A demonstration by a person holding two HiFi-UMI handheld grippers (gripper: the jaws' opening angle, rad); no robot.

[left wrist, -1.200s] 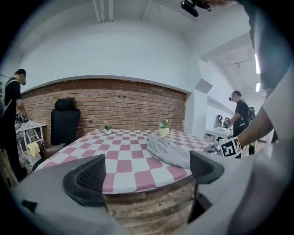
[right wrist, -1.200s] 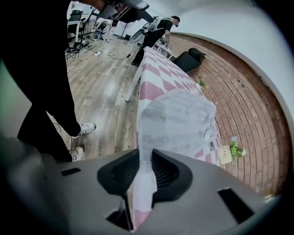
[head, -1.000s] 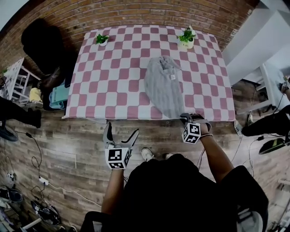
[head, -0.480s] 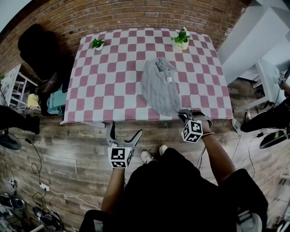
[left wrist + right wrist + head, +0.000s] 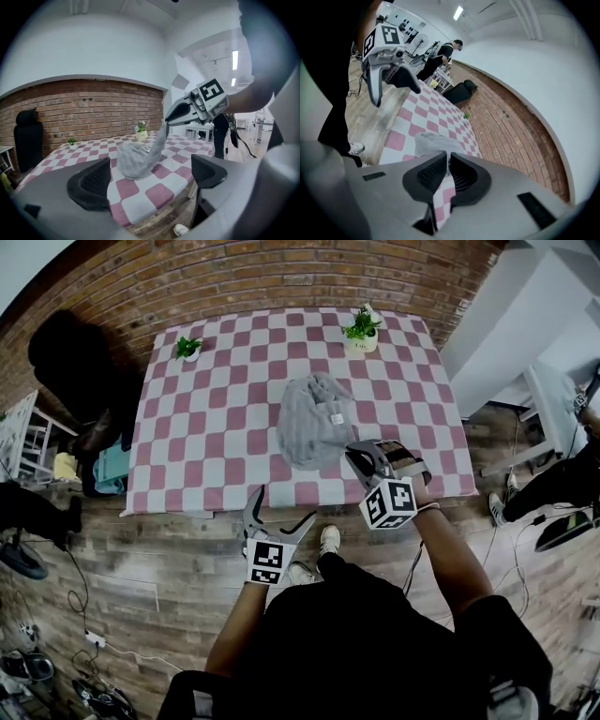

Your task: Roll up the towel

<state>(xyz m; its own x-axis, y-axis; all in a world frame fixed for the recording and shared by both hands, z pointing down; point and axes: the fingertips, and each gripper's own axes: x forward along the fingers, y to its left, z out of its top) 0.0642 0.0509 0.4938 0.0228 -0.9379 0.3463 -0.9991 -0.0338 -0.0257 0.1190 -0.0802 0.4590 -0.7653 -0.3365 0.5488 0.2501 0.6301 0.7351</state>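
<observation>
towel (image 5: 314, 423): crumpled grey heap mid-worktop (image 5: 216, 427), nothing rolled yet
right tool (image 5: 354, 457): pinched tight on its near edge, holding that up
left tool (image 5: 281, 512): wide apart, jaws just been closing a touch, empty
to do: basically the whole roll imo

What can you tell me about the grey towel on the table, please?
The towel is grey, soft-looking cloth with a ribbed texture and a small white label. Most of it lies bunched in a loose heap on the checked tablecloth, towards the near edge. One corner rises from the heap in a taut strip to the right gripper, whose shut fingers pinch it above the table. Nothing else touches it.
</observation>
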